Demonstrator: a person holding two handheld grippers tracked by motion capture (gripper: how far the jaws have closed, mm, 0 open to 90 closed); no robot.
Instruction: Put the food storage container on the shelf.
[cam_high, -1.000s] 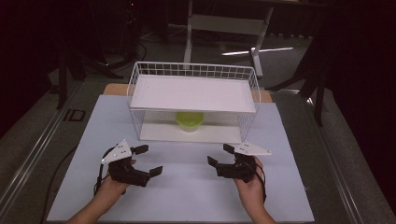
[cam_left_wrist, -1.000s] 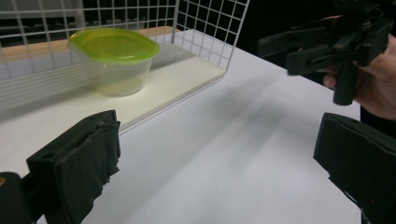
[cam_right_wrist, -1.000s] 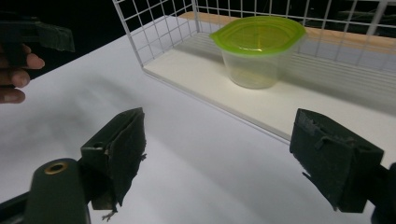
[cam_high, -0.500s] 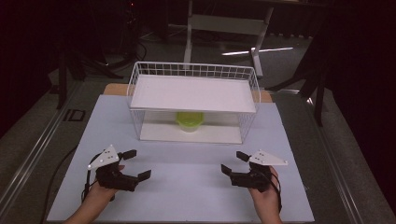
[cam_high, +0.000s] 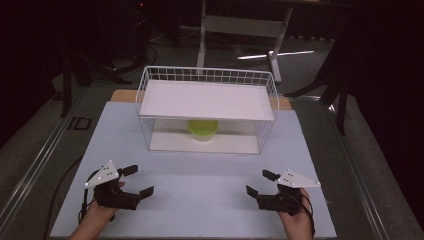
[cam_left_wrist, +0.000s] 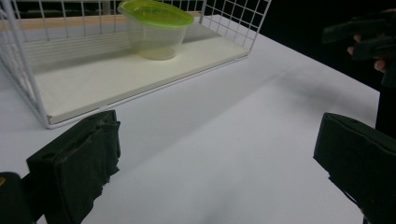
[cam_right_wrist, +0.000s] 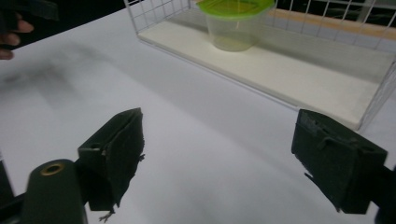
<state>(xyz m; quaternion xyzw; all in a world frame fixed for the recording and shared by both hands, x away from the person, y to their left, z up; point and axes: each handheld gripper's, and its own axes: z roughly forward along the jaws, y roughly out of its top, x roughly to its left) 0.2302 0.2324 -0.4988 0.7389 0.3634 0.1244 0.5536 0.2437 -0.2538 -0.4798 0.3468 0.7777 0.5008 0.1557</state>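
Note:
A clear tub with a green lid (cam_high: 203, 129) (cam_left_wrist: 155, 27) (cam_right_wrist: 235, 22) stands on the lower board inside a white wire rack (cam_high: 145, 95), under its upper shelf. My left gripper (cam_high: 138, 181) (cam_left_wrist: 219, 172) rests low over the white table near the front left, jaws wide apart and holding nothing. At the front right, my right gripper (cam_high: 259, 183) (cam_right_wrist: 233, 163) is likewise open and holds nothing. Both point toward the middle of the table, well short of the rack.
The white tabletop (cam_high: 200, 175) stretches between the grippers and the rack. The rack's open front faces the person. Metal rails run along both table sides, and a stand (cam_high: 240, 25) rises in the dark behind the table.
Both grippers have drawn back toward the table's front edge and spread a little farther apart. Both stay open.

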